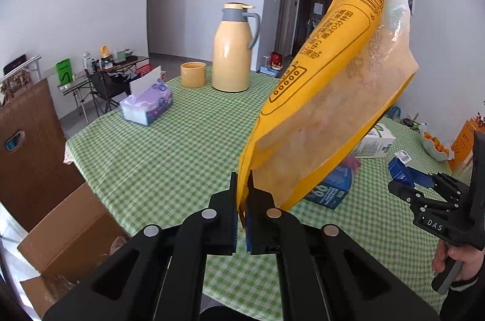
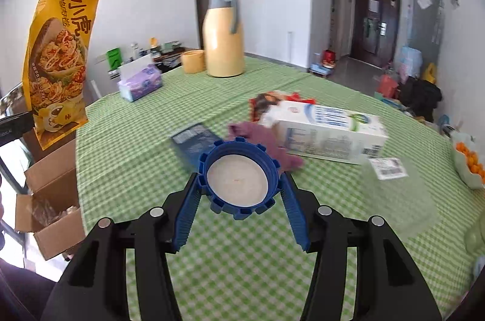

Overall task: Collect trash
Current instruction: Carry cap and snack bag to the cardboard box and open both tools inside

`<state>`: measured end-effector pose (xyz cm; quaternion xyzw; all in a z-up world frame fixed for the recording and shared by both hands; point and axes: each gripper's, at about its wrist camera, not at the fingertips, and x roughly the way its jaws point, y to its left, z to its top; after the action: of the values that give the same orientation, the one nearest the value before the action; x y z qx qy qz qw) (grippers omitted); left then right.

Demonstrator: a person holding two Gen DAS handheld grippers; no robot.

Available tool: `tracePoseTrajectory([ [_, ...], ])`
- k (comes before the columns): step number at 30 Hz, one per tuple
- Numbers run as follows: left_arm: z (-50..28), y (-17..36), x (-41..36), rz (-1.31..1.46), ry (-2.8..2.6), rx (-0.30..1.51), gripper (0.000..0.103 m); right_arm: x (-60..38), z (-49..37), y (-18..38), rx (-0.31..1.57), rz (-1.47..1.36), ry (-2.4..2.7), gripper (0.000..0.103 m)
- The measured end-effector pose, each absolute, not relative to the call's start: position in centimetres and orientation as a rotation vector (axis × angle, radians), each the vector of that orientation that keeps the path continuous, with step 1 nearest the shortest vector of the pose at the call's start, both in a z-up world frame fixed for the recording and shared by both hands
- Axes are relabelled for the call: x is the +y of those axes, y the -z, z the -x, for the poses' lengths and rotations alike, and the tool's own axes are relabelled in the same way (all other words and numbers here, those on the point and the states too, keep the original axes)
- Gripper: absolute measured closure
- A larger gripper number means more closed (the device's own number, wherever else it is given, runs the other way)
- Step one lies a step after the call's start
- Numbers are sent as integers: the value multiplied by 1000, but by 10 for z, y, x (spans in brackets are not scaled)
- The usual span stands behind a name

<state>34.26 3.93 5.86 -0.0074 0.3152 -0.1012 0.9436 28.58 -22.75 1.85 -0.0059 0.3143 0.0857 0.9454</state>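
My left gripper (image 1: 241, 199) is shut on the bottom corner of a yellow snack bag (image 1: 327, 93), which stands up above the green checked table (image 1: 157, 157). In the right wrist view the same bag (image 2: 57, 48) hangs at the far left, above an open cardboard box (image 2: 48, 199). A round blue lid (image 2: 239, 178) with a white inside is clamped by its rim in my right gripper (image 2: 240, 180), which holds it off the tablecloth. On the table beyond it lie a white carton (image 2: 327, 133), a flat blue packet (image 2: 194, 139), a purple wrapper (image 2: 263, 136) and a red wrapper (image 2: 272, 99).
A yellow thermos jug (image 1: 232, 48), a yellow cup (image 1: 193, 74) and a tissue box (image 1: 147, 104) stand at the table's far side. A bowl of oranges (image 2: 469, 166) sits at the right edge and a paper label (image 2: 389, 168) beside the carton. The cardboard box (image 1: 69, 230) stands off the table's left edge.
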Motion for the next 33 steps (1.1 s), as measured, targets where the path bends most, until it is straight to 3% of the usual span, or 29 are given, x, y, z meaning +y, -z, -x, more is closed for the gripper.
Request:
tracePoseTrajectory([
  [15, -285, 45, 313, 263, -249, 818, 102, 71, -346, 35, 831, 279, -791, 51],
  [29, -284, 177, 366, 389, -223, 1121, 100, 249, -363, 148, 1000, 671, -835, 50],
  [30, -285, 182, 363, 384, -211, 1136, 86, 250, -364, 153, 1005, 679, -831, 50],
  [31, -288, 185, 362, 377, -214, 1147, 57, 253, -365, 157, 1006, 690, -821, 50],
  [33, -287, 182, 360, 355, -226, 1130, 41, 254, -367, 160, 983, 717, -788, 32],
])
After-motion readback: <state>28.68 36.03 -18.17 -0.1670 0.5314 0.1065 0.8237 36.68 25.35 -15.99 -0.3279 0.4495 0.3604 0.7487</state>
